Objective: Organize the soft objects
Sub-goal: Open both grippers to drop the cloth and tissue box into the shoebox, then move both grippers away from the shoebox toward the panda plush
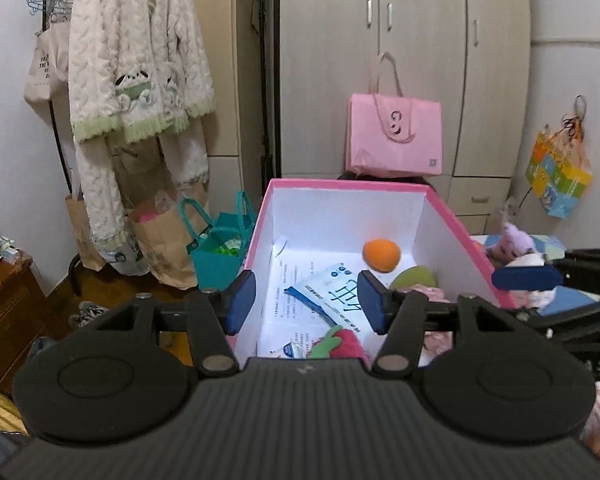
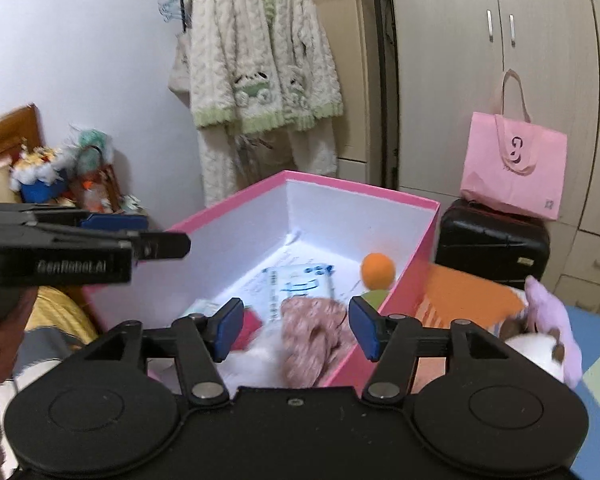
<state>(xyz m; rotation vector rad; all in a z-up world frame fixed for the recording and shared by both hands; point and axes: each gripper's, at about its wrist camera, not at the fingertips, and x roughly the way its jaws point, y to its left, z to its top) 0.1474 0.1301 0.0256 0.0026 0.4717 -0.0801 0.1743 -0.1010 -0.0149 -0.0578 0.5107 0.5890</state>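
A pink box point(image 1: 456, 216) with a white inside stands open on the bed; it also shows in the right wrist view point(image 2: 416, 248). In it lie an orange sponge point(image 1: 381, 255), a green sponge point(image 1: 414, 277), a red strawberry plush point(image 1: 346, 343), a pink knit piece point(image 2: 316, 328) and papers point(image 1: 332, 292). My left gripper point(image 1: 306, 306) is open and empty over the box's near left edge. My right gripper point(image 2: 296, 326) is open and empty above the knit piece. A purple and white plush point(image 2: 548, 332) lies outside, right of the box.
A pink tote point(image 1: 394, 138) sits on a black suitcase point(image 2: 492, 240) by the wardrobe point(image 1: 420, 40). A fluffy robe point(image 1: 136, 60) hangs on a rack. Paper bags and a teal bag point(image 1: 220, 248) stand on the floor. An orange card point(image 2: 464, 292) lies beside the box.
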